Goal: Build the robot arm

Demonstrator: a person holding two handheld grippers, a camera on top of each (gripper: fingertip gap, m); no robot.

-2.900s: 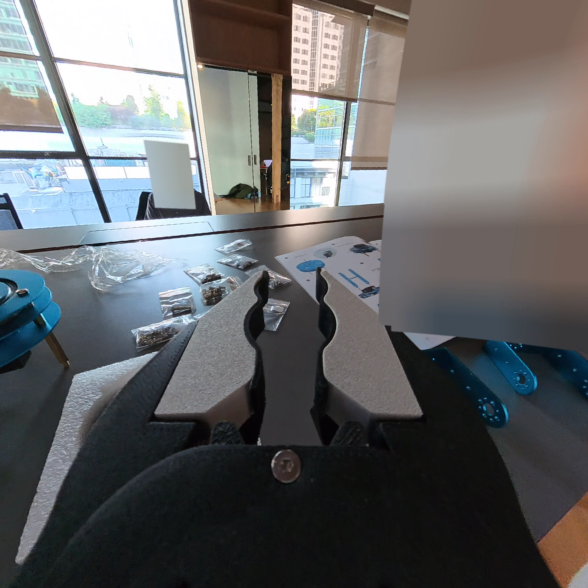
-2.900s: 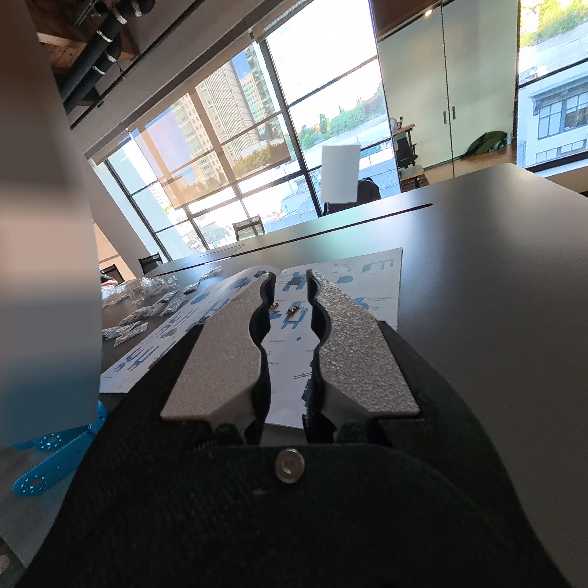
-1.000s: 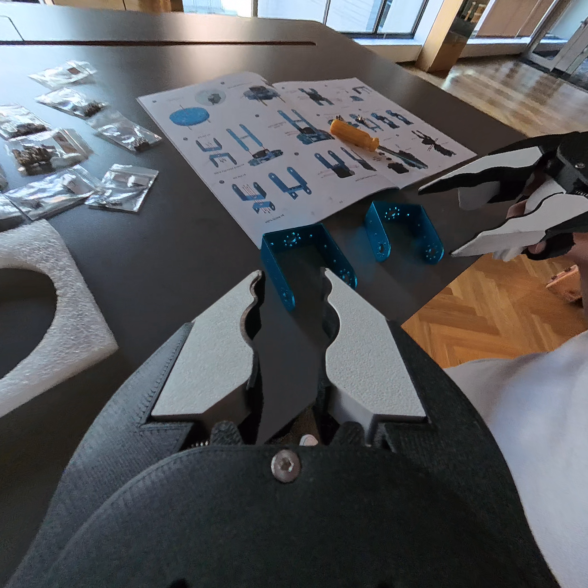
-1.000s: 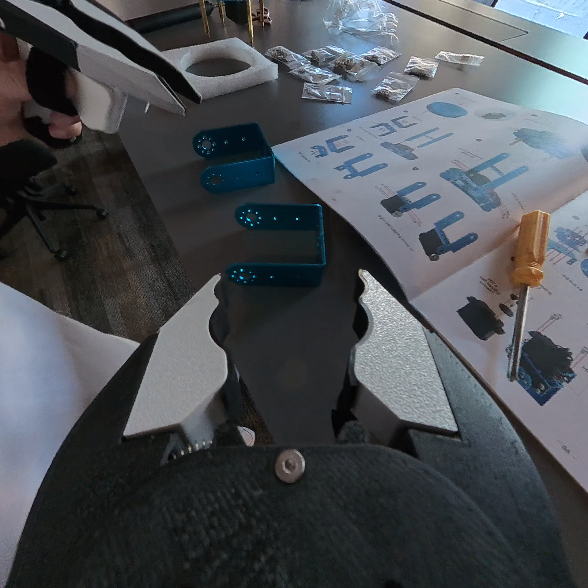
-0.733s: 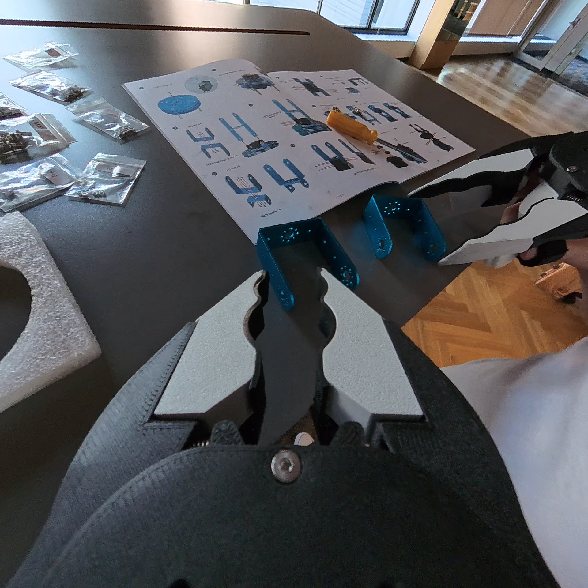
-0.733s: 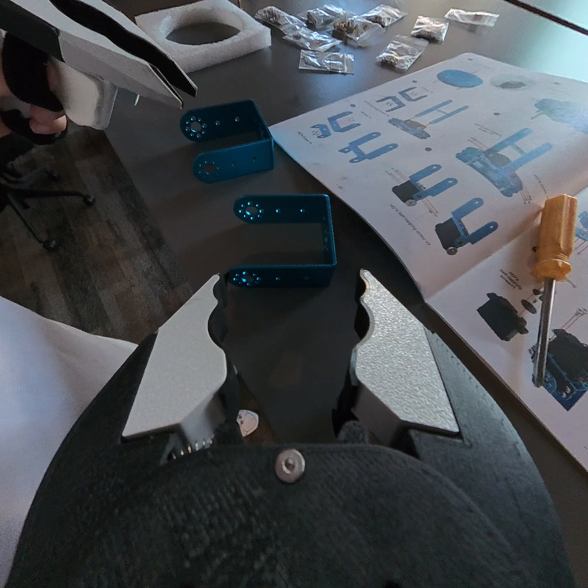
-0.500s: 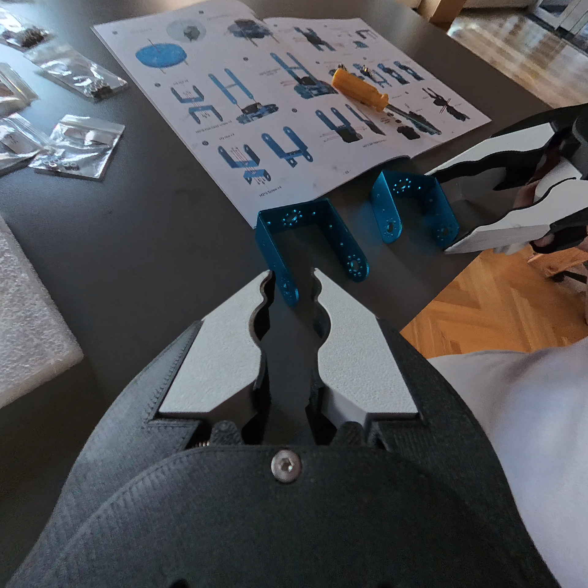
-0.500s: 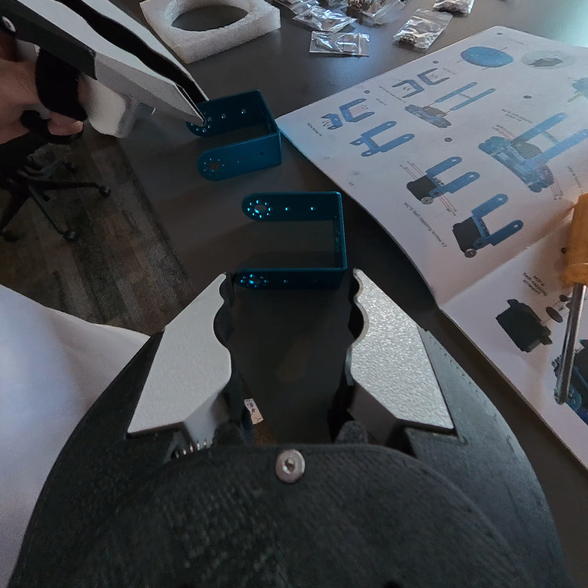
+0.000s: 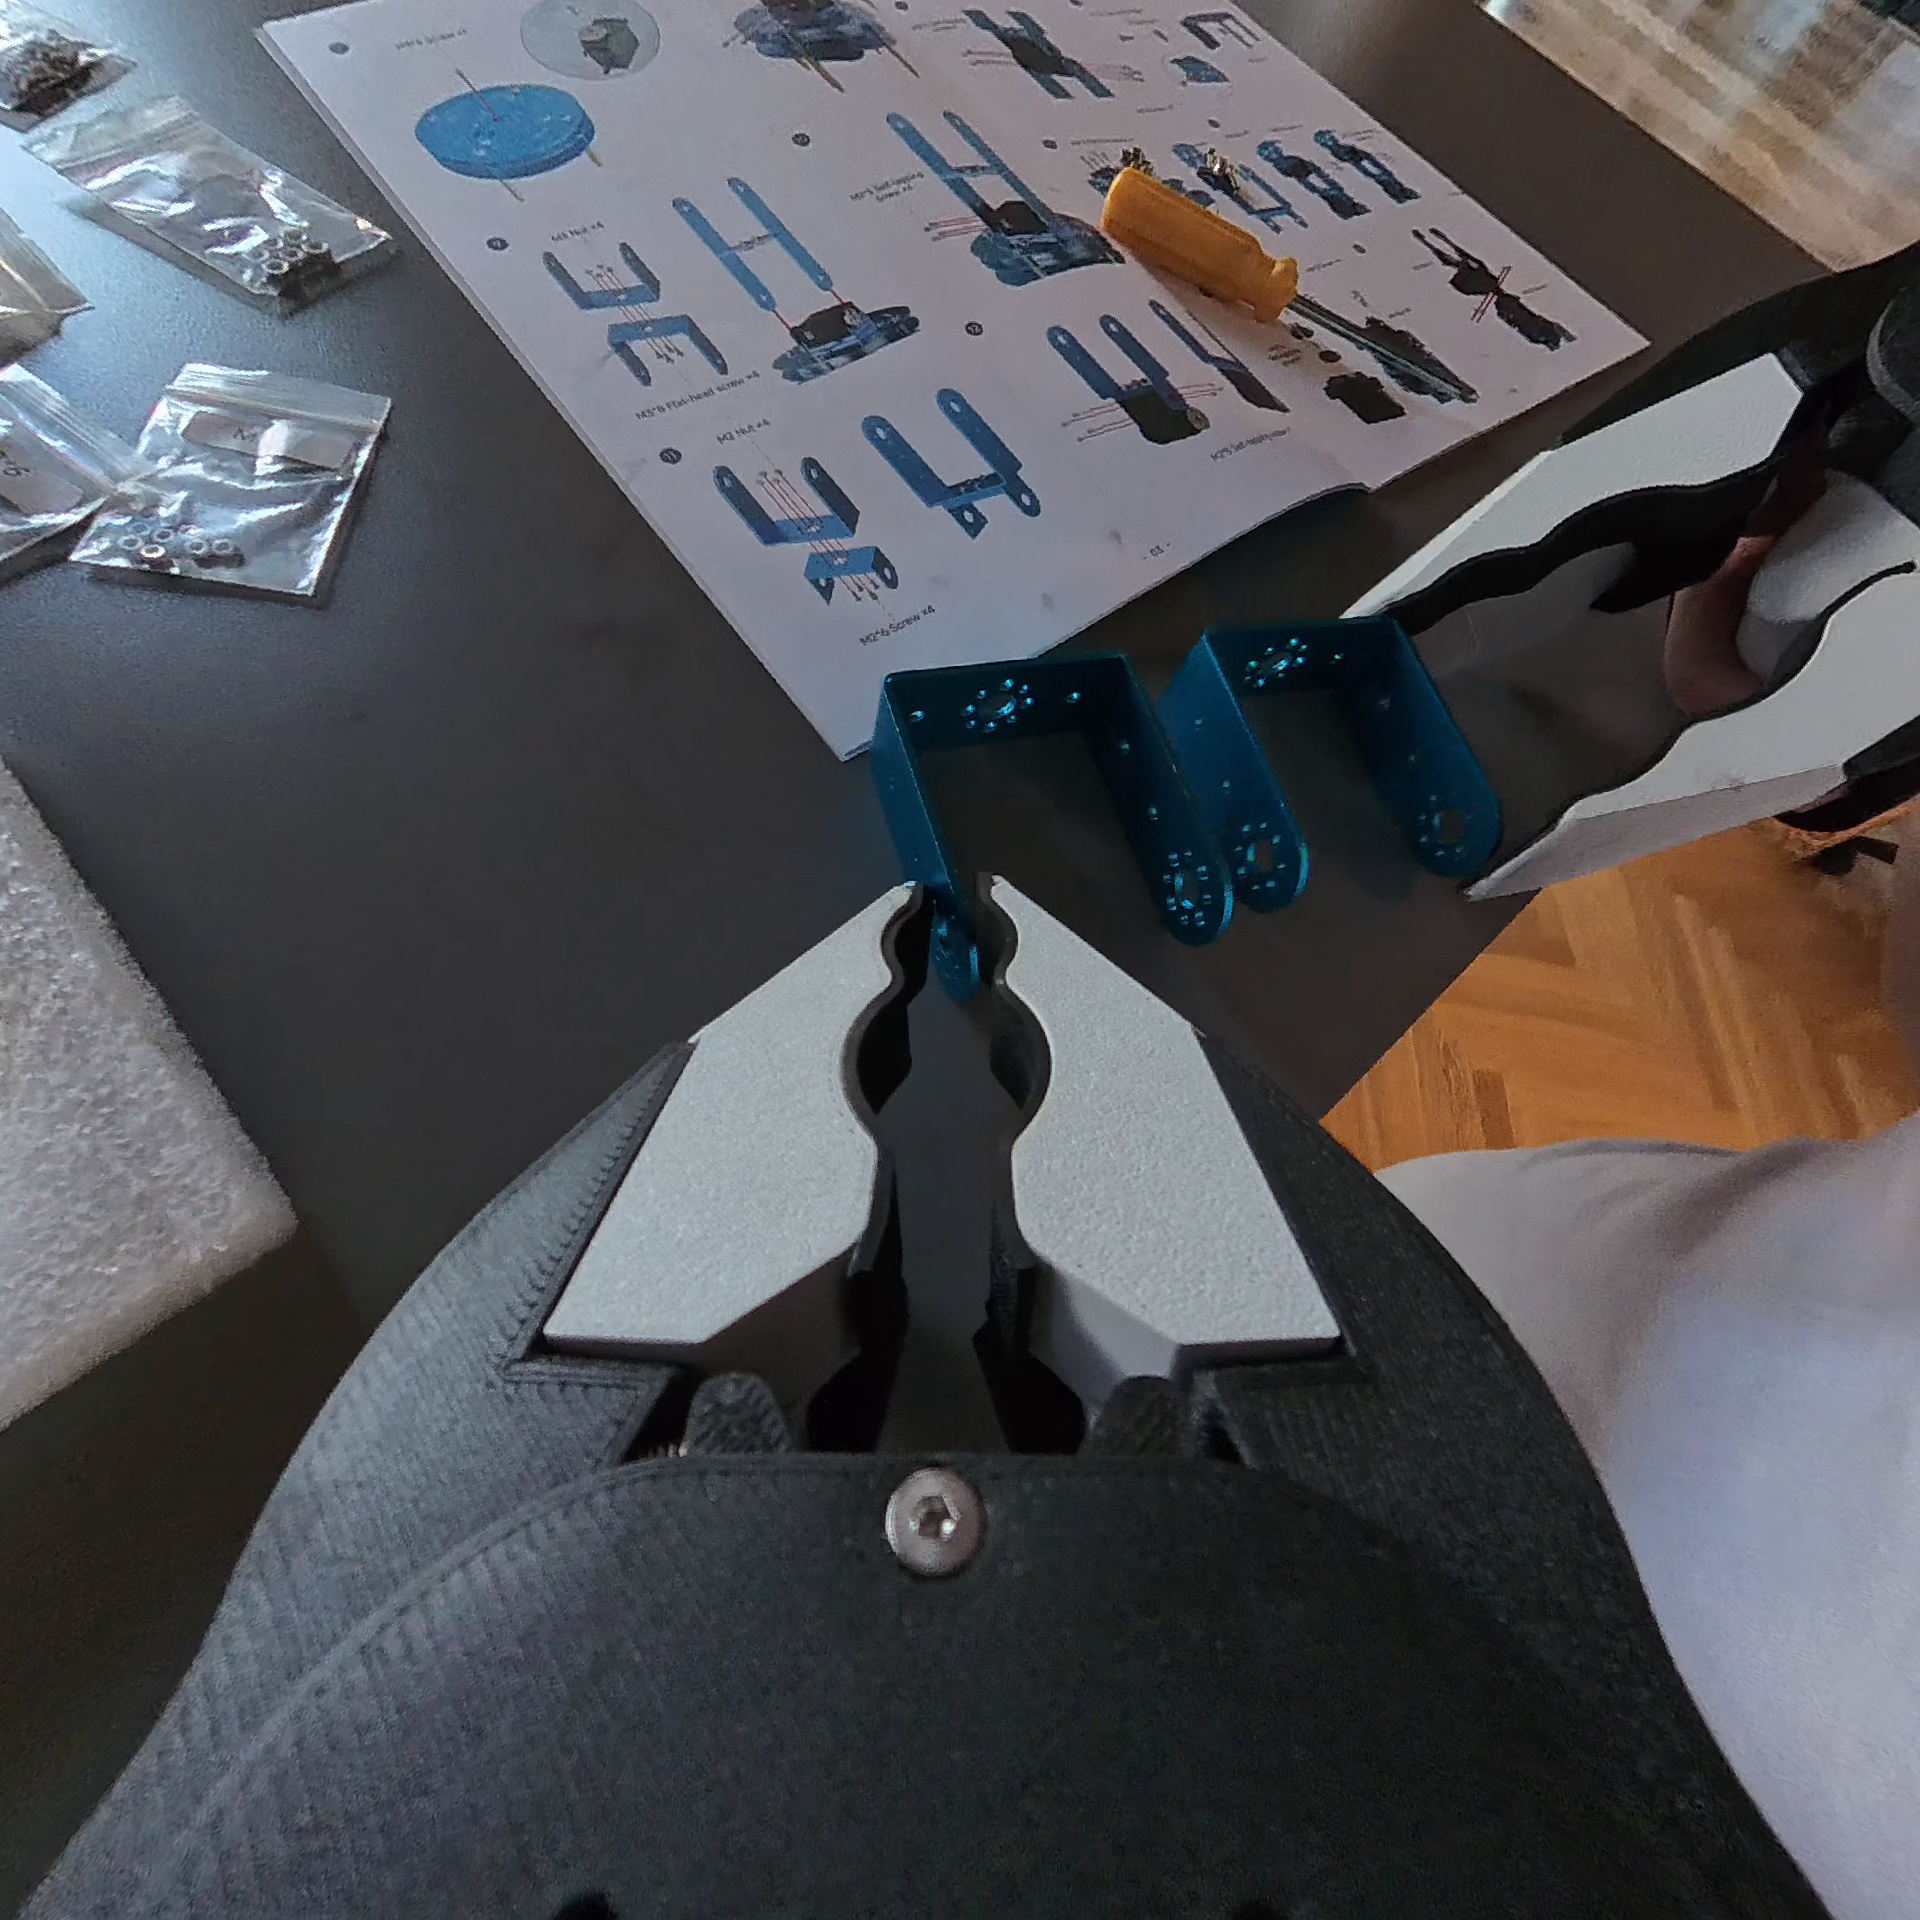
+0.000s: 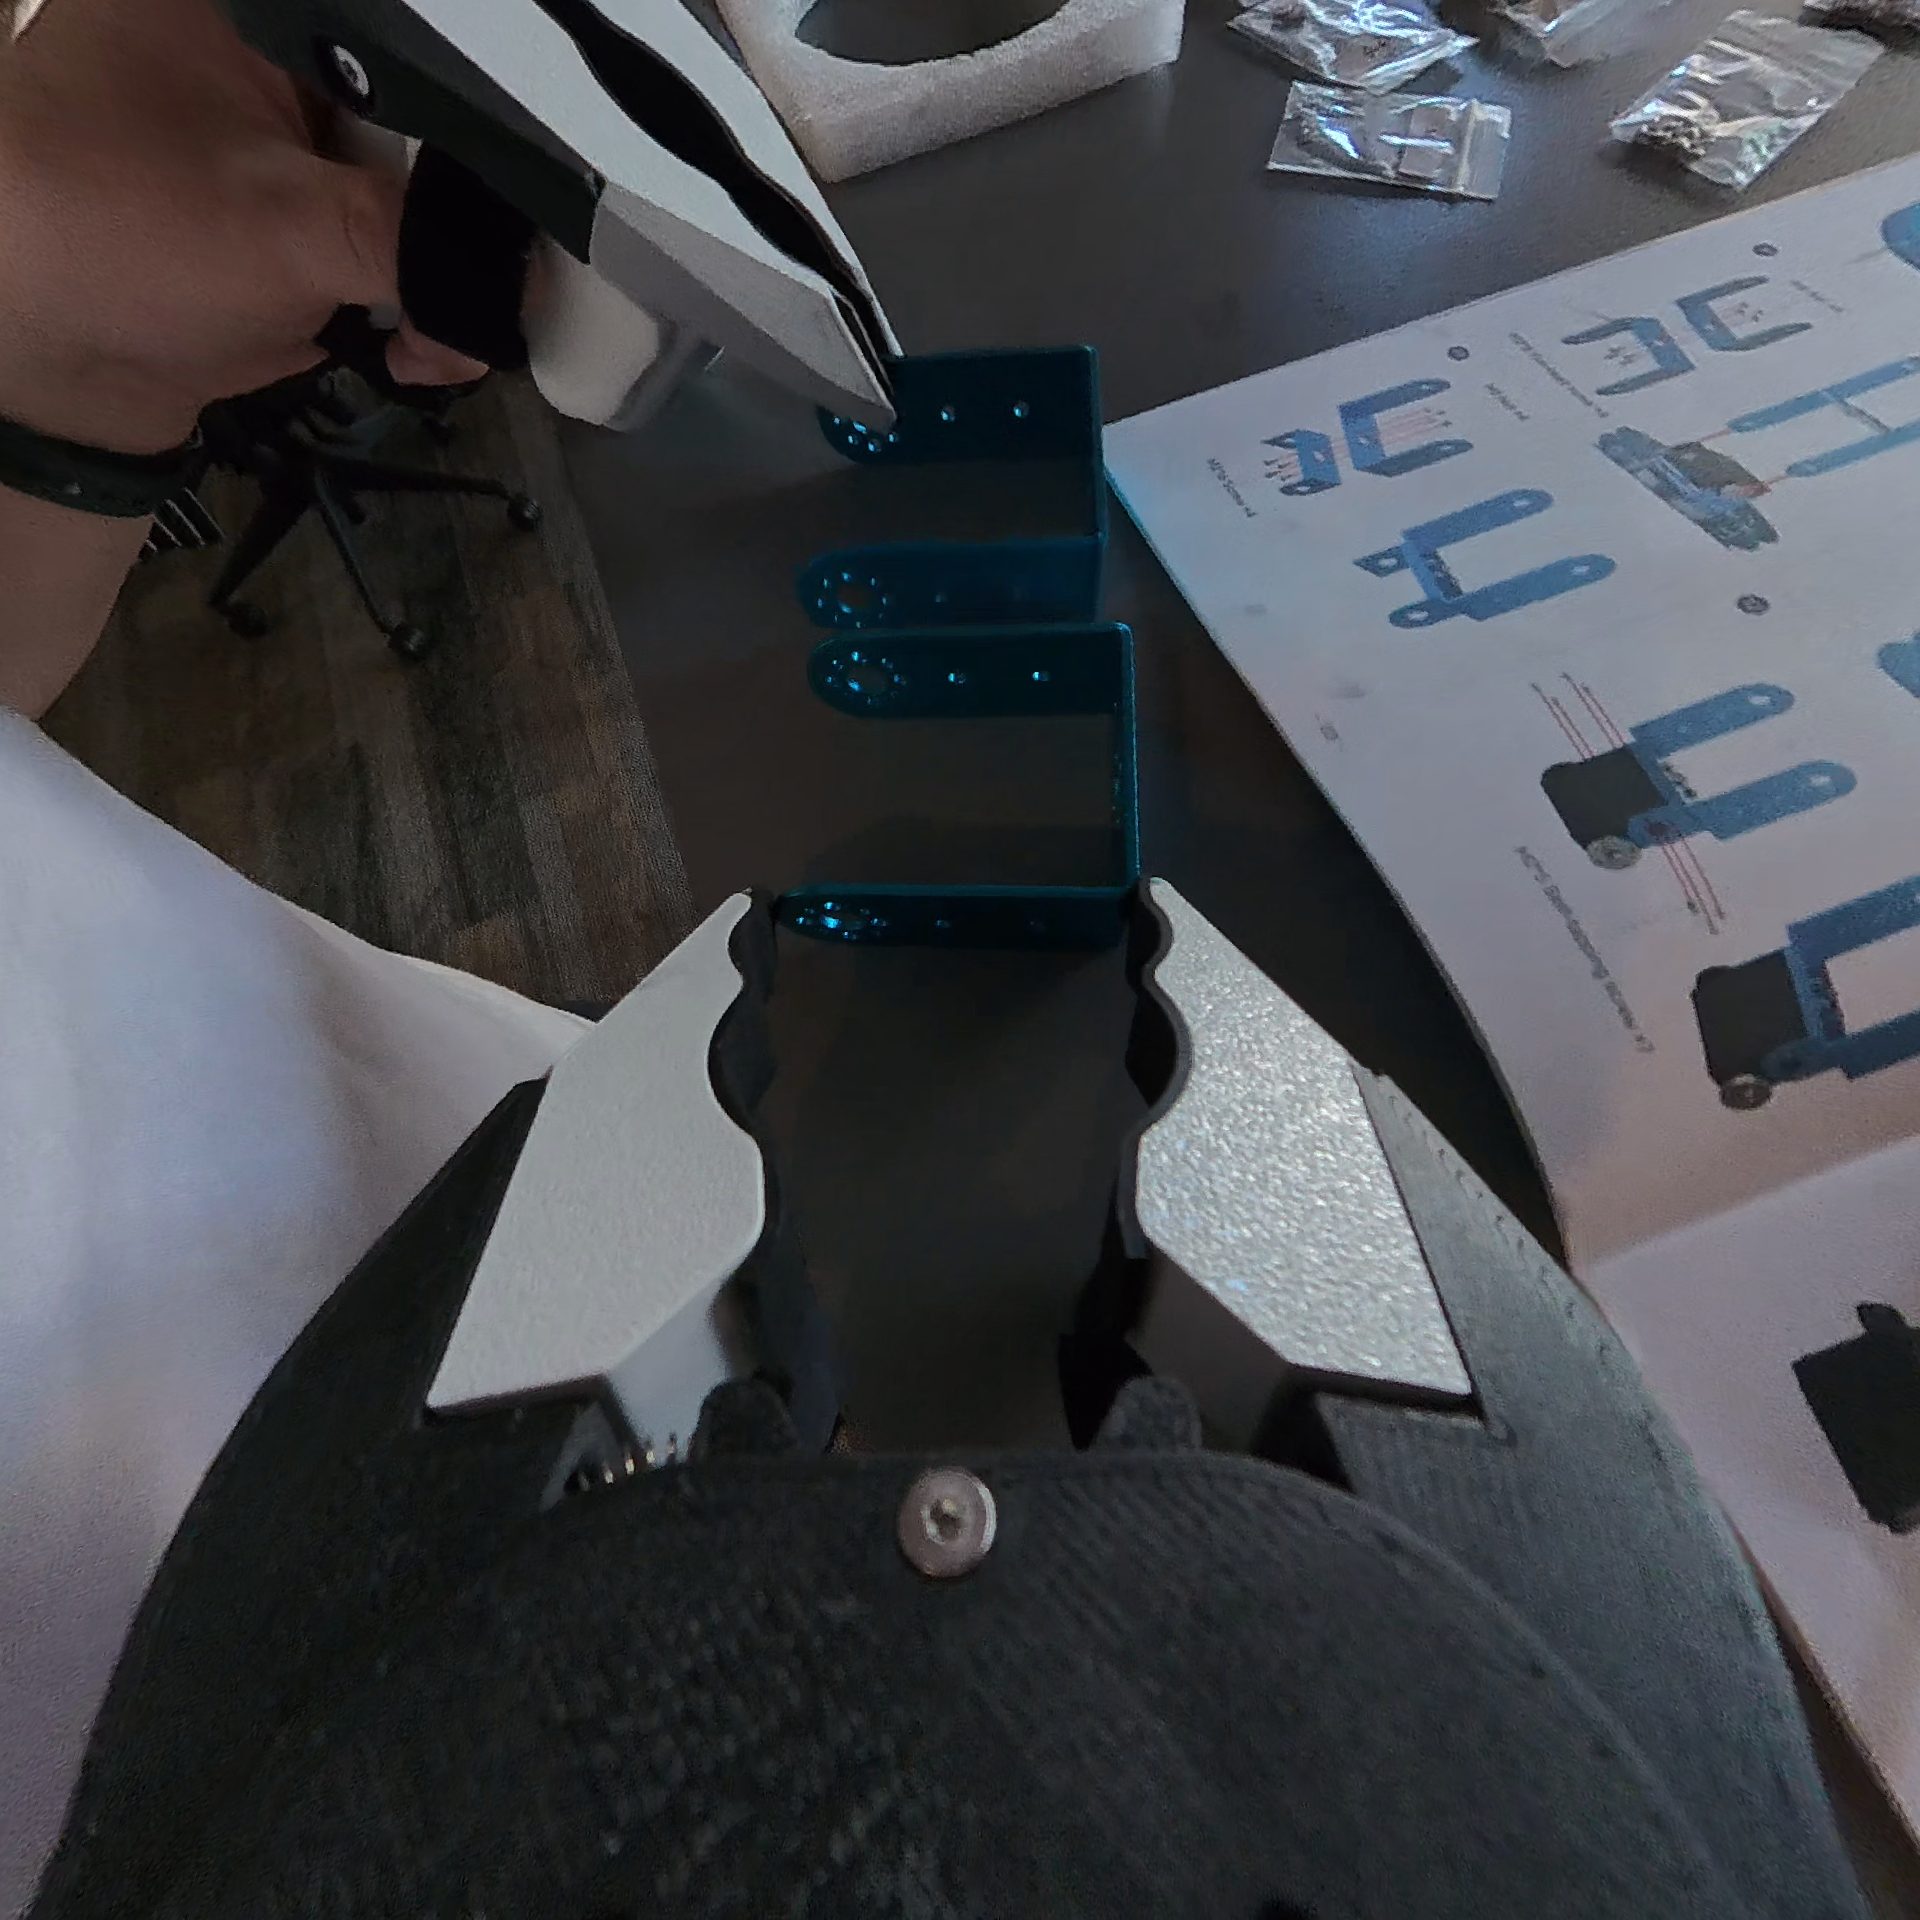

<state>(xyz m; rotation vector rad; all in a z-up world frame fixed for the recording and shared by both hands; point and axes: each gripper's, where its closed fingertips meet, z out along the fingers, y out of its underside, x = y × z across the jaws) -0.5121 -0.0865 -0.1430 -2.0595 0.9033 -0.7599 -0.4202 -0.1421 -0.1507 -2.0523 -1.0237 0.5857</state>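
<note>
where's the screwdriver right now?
Left wrist view, upper right: the yellow-handled screwdriver lies on the open instruction booklet, beyond the two blue brackets.

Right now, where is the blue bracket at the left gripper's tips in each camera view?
Left wrist view: centre of the picture; the blue bracket has its near arm between the left gripper fingertips.
Right wrist view: upper middle; the blue bracket is the farther of two, with the left gripper on its far arm.
Shared landmark: the open booklet, whose edge lies just past the bracket's closed end.
</note>
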